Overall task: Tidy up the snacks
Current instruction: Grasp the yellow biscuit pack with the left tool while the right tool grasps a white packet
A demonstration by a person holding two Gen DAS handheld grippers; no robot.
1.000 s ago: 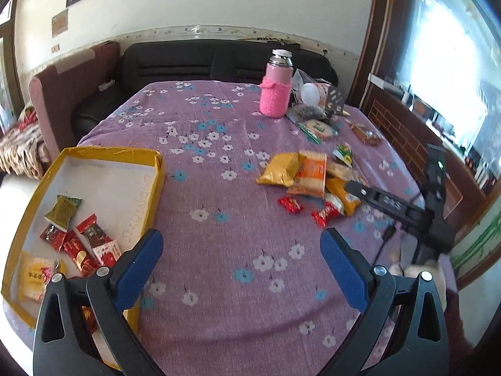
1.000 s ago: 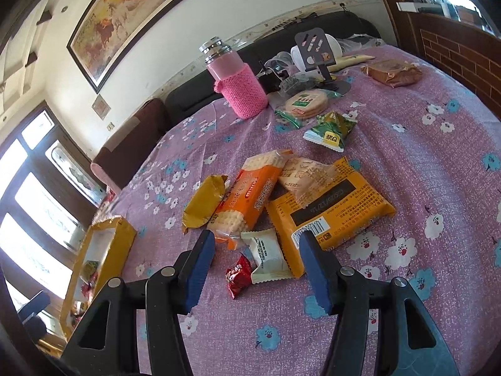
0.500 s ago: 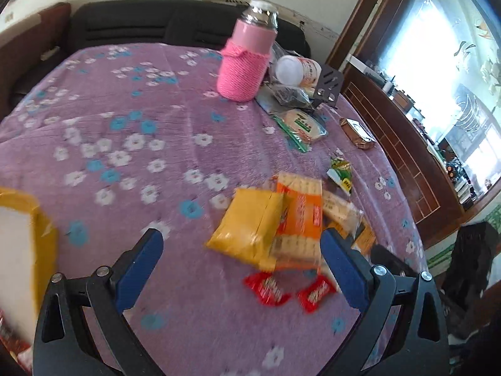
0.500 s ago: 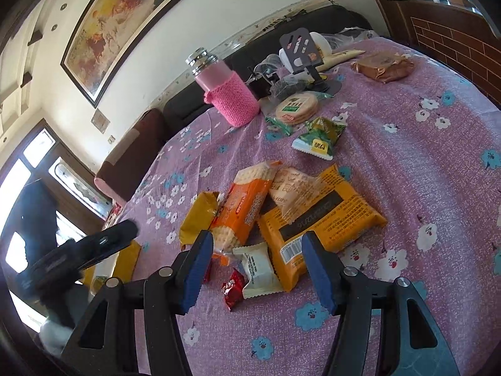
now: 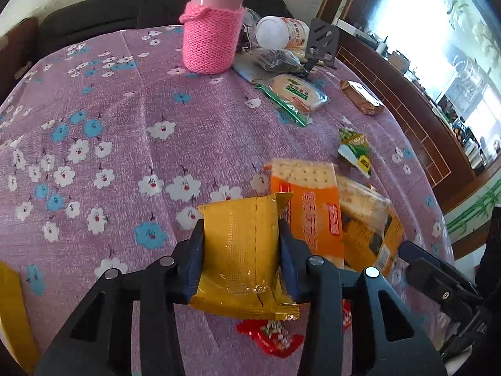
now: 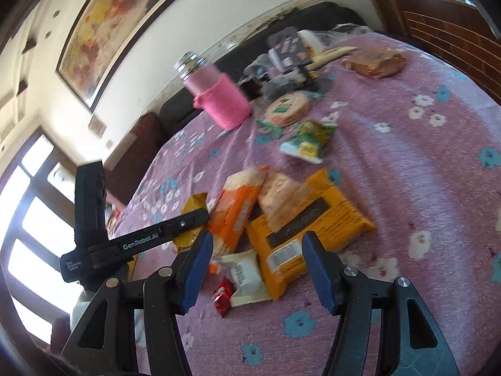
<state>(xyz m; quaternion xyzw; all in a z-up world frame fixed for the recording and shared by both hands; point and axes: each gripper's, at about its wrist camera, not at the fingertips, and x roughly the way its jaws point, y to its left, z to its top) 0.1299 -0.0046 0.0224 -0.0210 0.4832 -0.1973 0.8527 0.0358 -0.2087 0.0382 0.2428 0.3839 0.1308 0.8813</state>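
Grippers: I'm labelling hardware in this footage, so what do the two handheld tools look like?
Both the left gripper and right gripper have black angular frames, silver pivot bolts and ribbed blue finger pads. The left one's side reads "GenRobot.AI" in white.

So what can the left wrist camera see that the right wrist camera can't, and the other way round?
Only the left wrist view shows the left gripper shut on the yellow packet. Only the right wrist view shows the open right gripper, the white packet and the wall painting. Both show the pink flask and orange cracker pack.
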